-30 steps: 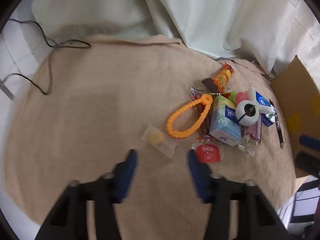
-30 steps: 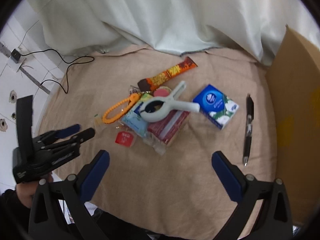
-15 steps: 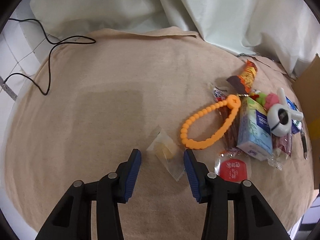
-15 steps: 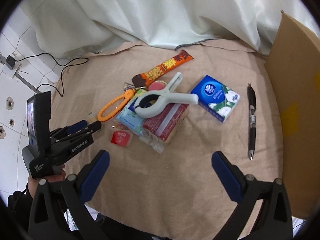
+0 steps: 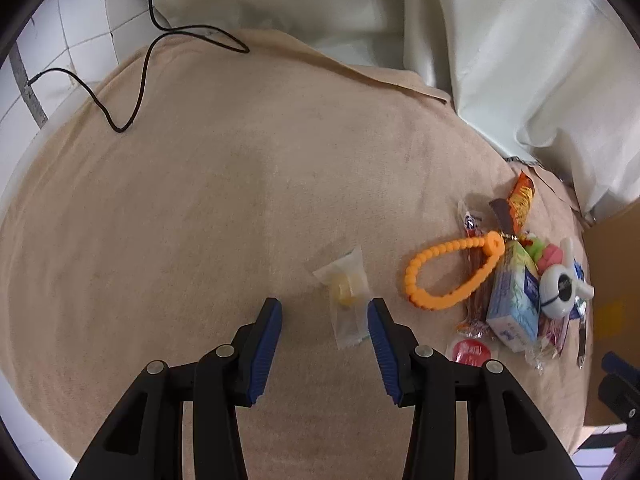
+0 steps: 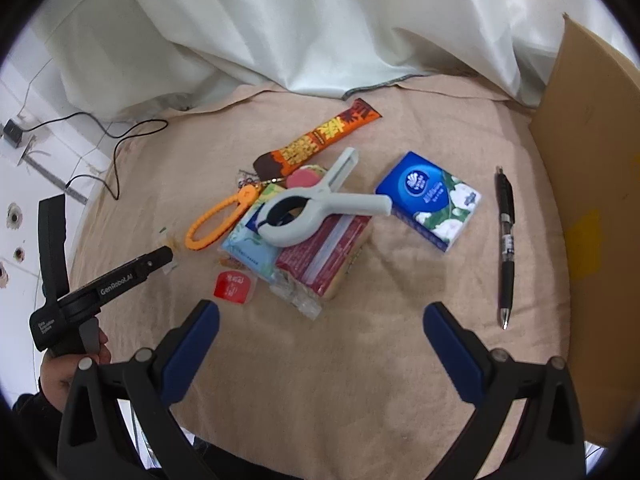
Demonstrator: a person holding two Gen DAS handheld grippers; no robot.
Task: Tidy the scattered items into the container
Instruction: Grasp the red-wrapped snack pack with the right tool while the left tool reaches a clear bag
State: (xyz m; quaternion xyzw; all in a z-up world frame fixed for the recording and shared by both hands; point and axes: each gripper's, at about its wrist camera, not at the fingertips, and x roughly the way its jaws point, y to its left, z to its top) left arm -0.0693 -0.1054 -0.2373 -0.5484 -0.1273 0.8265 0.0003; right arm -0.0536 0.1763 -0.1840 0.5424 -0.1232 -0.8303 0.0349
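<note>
A small clear packet with a yellow piece [image 5: 347, 295] lies on the beige cloth [image 5: 200, 208]. My left gripper [image 5: 324, 312] is open around it, the packet's near end between the blue pads. To the right lies a pile: orange bead loop [image 5: 448, 270], tissue pack [image 5: 514, 304], white clamp [image 6: 316, 210], red wrapper [image 6: 326, 254], red sachet [image 6: 232, 286], snack bar [image 6: 320, 138]. A blue tissue pack [image 6: 430, 198] and a black pen [image 6: 505, 236] lie apart. My right gripper [image 6: 320, 334] is open and empty, above the cloth's near side. The cardboard box [image 6: 596, 200] stands at right.
A black cable [image 5: 140, 64] lies at the far left of the cloth. White curtain [image 6: 300, 20] hangs behind the table. The left gripper's body [image 6: 100, 280] and the hand holding it show at the left of the right wrist view.
My left gripper has moved forward and left to the clear packet, which now lies between its pads. My right gripper has come slightly closer to the pile.
</note>
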